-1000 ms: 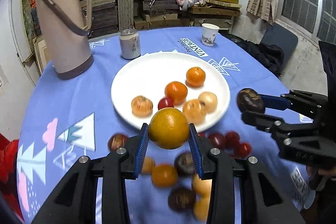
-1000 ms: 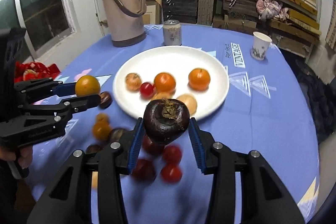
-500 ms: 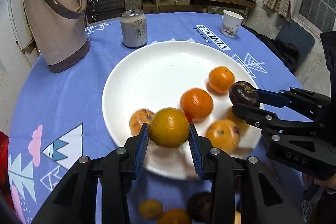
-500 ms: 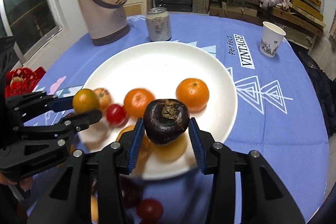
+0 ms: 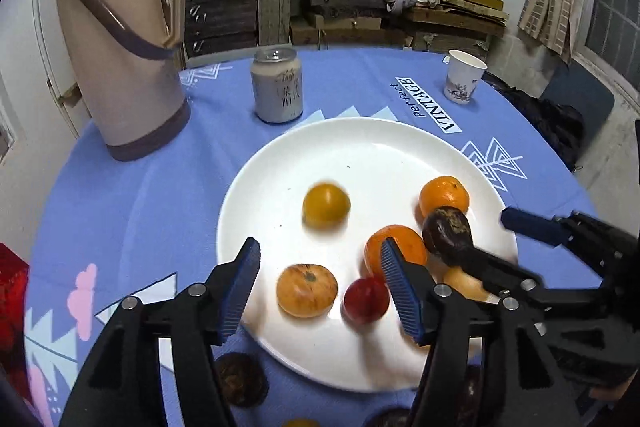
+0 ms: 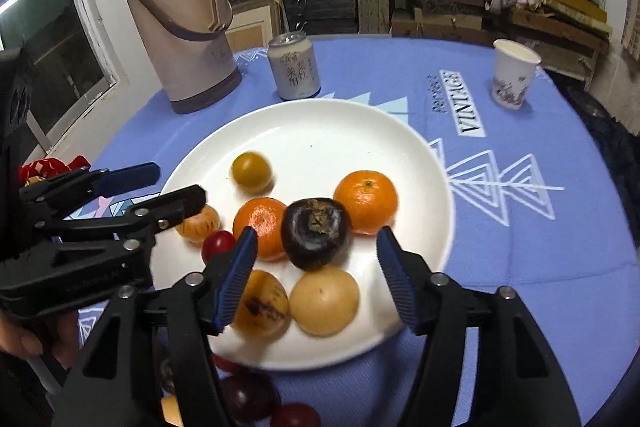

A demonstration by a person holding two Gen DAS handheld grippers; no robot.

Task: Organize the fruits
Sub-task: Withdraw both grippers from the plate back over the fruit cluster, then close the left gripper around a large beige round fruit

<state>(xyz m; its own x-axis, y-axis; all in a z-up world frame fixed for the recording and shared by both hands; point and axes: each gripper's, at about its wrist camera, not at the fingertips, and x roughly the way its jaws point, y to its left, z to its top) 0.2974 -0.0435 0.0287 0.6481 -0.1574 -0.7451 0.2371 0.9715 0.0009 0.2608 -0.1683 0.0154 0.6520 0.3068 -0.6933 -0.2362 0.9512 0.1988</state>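
Note:
A white plate (image 5: 360,125) (image 6: 312,105) on the blue cloth holds several fruits. My left gripper (image 5: 319,259) hangs over the plate's near left side, its jaws opening with nothing gripped. Beyond its tips a blurred yellow-orange fruit (image 5: 326,206) (image 6: 252,173) lies loose on the plate. My right gripper (image 6: 317,243) is opening too. A dark purple fruit (image 6: 316,233) (image 5: 447,233) shows between its jaws with a gap on each side, resting against two oranges (image 6: 366,201) (image 6: 260,223). A red fruit (image 5: 366,301) and a peach-coloured fruit (image 5: 306,290) lie near the left jaws.
A tall beige thermos (image 5: 120,39) stands at the back left, a drink can (image 5: 277,87) behind the plate and a paper cup (image 5: 464,77) at the back right. Loose dark and red fruits (image 5: 240,379) (image 6: 248,395) lie on the cloth below the plate. Shelves fill the background.
Both grippers moved forward over the plate and opened. The yellow-orange fruit left the left jaws and now lies on the plate. The dark fruit left the right jaws and rests among the oranges.

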